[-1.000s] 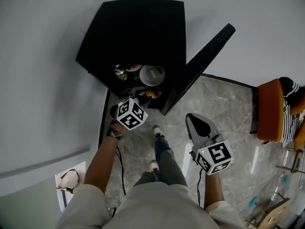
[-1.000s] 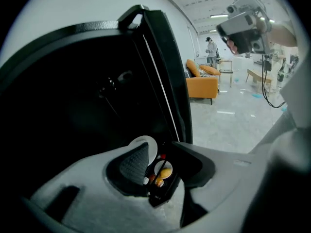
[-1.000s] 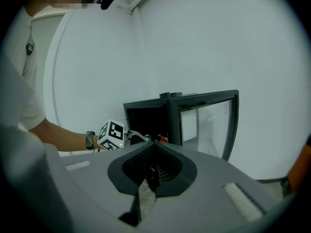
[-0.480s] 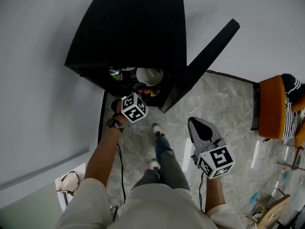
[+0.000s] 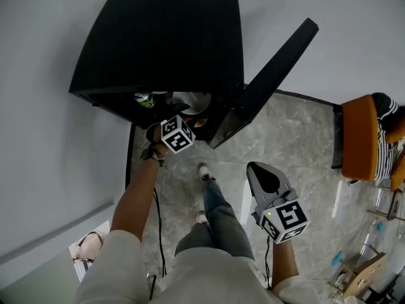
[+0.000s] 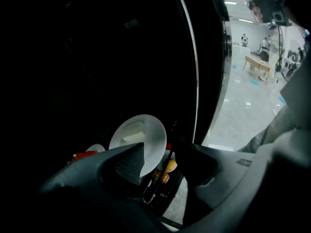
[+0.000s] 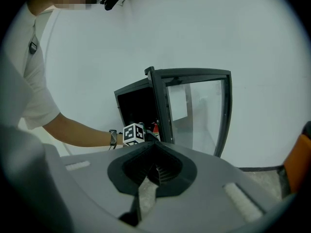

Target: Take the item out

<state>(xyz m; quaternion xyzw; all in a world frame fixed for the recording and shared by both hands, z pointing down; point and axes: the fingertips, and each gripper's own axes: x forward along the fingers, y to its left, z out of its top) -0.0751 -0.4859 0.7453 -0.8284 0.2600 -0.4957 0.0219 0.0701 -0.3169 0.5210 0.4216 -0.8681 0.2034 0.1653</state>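
Observation:
A black cabinet (image 5: 171, 37) stands on the floor with its glass door (image 5: 272, 75) swung open. On the shelf inside sit a white bowl (image 5: 190, 100), a green can (image 5: 144, 99) and some orange things (image 5: 201, 122). My left gripper (image 5: 182, 116) reaches into the opening. Its jaws have just been opening and stand open, with nothing pressed between the pads. In the left gripper view the white bowl (image 6: 138, 137) lies just past the left gripper (image 6: 163, 152), with orange things (image 6: 167, 166) below it. My right gripper (image 5: 262, 164) hangs over the floor, well clear of the cabinet, shut and empty.
The open door (image 7: 194, 110) stands between the right gripper (image 7: 154, 147) and the cabinet's inside. An orange chair (image 5: 361, 144) is at the right. My shoes (image 5: 204, 171) are in front of the cabinet, a black cable (image 5: 158, 220) trails over the marble floor, and a bag (image 5: 85, 249) lies lower left.
My left gripper has moved forward and down into the cabinet opening. The right gripper has sunk a little and stayed shut.

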